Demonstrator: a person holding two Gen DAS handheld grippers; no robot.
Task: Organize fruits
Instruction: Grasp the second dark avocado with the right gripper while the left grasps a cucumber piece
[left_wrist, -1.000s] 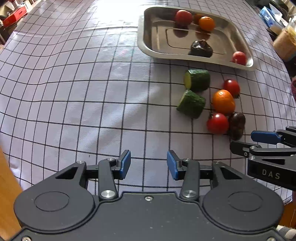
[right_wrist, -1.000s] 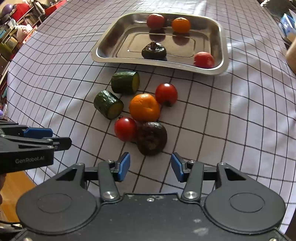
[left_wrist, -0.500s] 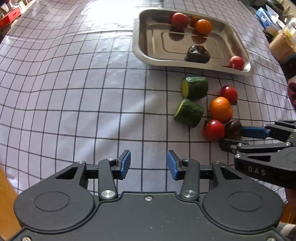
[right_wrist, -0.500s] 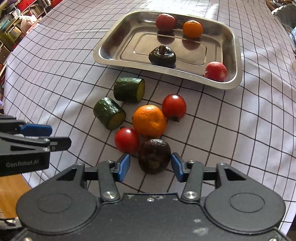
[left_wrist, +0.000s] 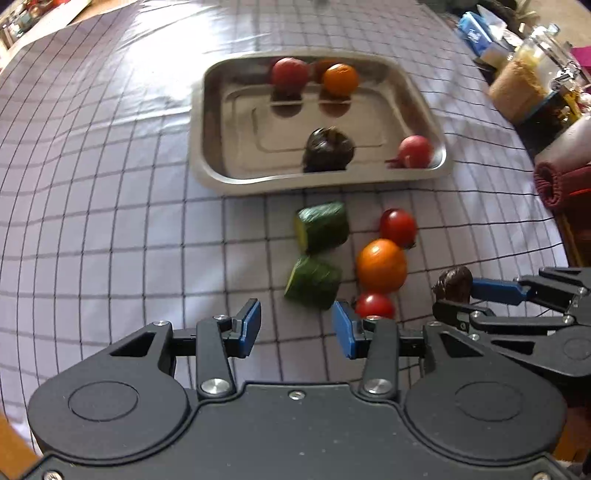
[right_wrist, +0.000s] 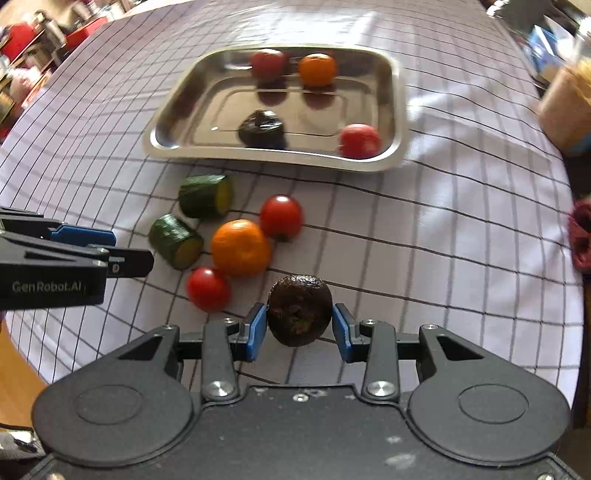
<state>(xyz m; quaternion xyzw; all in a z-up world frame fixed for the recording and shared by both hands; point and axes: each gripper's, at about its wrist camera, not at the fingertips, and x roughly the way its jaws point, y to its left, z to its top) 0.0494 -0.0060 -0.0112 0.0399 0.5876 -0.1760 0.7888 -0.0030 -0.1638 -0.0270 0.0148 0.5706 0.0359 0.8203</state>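
Observation:
My right gripper (right_wrist: 299, 328) is closing its jaws on a dark brown wrinkled fruit (right_wrist: 299, 314), and both blue pads touch it. The left wrist view shows this fruit (left_wrist: 452, 282) between the right gripper's fingertips (left_wrist: 456, 299). On the cloth lie an orange (right_wrist: 240, 247), two red tomatoes (right_wrist: 208, 288) (right_wrist: 281, 216) and two cucumber pieces (right_wrist: 175, 242) (right_wrist: 205, 195). The steel tray (right_wrist: 166, 144) behind them holds two tomatoes, an orange and another dark fruit (right_wrist: 262, 129). My left gripper (left_wrist: 295, 328) stands open over the cloth, just short of the nearer cucumber piece (left_wrist: 314, 282), with nothing between its pads.
Jars and boxes (left_wrist: 517, 85) crowd the right edge of the table beside a rolled dark red cloth (left_wrist: 554, 181). The checked tablecloth (left_wrist: 92, 221) stretches wide to the left of the tray. Bare wood shows at the table's near left corner (left_wrist: 11, 443).
The right gripper's jaws have closed around the dark fruit and drawn it away from the near tomato. The left gripper has moved closer to the fruits, still open.

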